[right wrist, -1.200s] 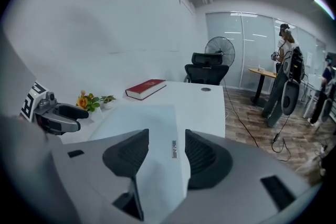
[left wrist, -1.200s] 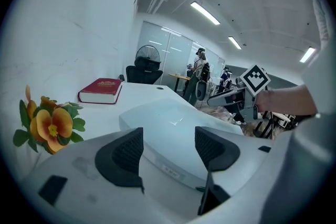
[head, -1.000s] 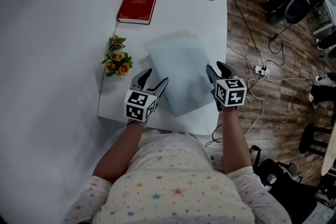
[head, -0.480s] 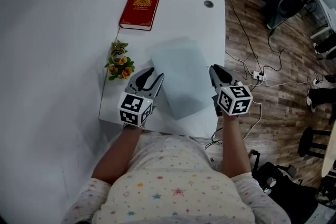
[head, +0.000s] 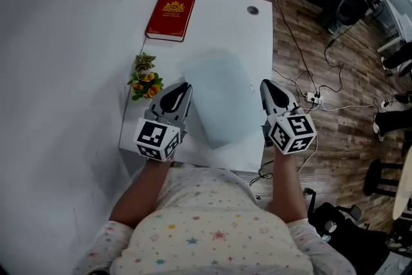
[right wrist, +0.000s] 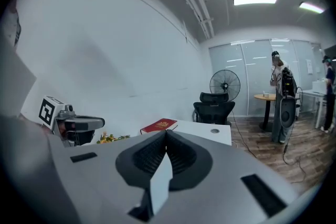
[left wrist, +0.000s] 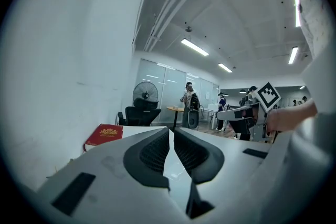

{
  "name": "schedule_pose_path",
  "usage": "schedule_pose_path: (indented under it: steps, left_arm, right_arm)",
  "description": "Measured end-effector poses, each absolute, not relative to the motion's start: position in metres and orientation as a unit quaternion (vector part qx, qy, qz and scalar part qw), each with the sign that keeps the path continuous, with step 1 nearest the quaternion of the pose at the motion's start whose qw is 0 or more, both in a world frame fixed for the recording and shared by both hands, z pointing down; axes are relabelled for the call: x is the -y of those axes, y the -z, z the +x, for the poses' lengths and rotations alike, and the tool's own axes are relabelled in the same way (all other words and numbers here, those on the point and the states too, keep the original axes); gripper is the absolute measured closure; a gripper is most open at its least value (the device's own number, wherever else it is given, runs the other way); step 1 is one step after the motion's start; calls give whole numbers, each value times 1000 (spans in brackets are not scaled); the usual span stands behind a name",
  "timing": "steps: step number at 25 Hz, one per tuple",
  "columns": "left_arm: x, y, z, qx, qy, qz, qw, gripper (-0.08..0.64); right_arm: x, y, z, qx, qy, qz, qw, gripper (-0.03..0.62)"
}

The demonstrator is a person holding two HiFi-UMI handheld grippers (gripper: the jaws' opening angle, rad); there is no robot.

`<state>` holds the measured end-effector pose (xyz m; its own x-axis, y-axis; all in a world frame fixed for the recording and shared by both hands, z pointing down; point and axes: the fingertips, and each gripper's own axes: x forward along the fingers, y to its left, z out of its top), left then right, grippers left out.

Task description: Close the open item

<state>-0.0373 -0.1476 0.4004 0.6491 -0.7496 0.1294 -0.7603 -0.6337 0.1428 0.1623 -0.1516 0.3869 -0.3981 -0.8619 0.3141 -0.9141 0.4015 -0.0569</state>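
White table (head: 257, 29) is standing against a pale wall (head: 64, 42), with wood floor (head: 335, 87) and trailing cables (head: 309, 98) lying along its other side; a red book (head: 170, 8) is lying at the far end and a small flower sprig (head: 145, 77) is sitting by the wall edge; the pale flat item (head: 219, 96) is lying on the table between the grippers; the left gripper (head: 183, 88) is clenching on nothing, its jaws having just been closing; the right gripper (head: 269, 85) is likewise clenching empty.

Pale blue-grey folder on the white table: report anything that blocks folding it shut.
Nothing visible does. The pale blue-grey folder lies on the white table; the orange flower sprig sits beside its left edge, the red hardcover book farther back, both clear of it.
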Motion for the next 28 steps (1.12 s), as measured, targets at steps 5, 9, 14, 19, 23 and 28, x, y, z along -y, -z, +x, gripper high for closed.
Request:
schedule_pose_path:
  steps: [5,9,14,19,23,28]
  left_arm:
    - [143,-373,-38,418,-7,905,77,529]
    - [138,-360,-39,422,-4,904,64,532]
    - [135,-349,-45,426,24,902,62,532]
    - [135,-346,-49,433,28,899,61,532]
    - [136,-347,-50,436,26,898,63,532]
    - [135,-346,-50,439,21,897,57,532]
  right_arm:
    - [141,-364,161,830,-67,541,117,592]
    - [131,-346,163,832,-55,544,92,591]
    - [125,-333,166,827,-55,556,65,591]
    - [122,-329,167,825,-55,559,57,591]
    - [122,-329,163,826,-56,558,53,591]
    - [121,-330,160,828,-57,555,48,591]
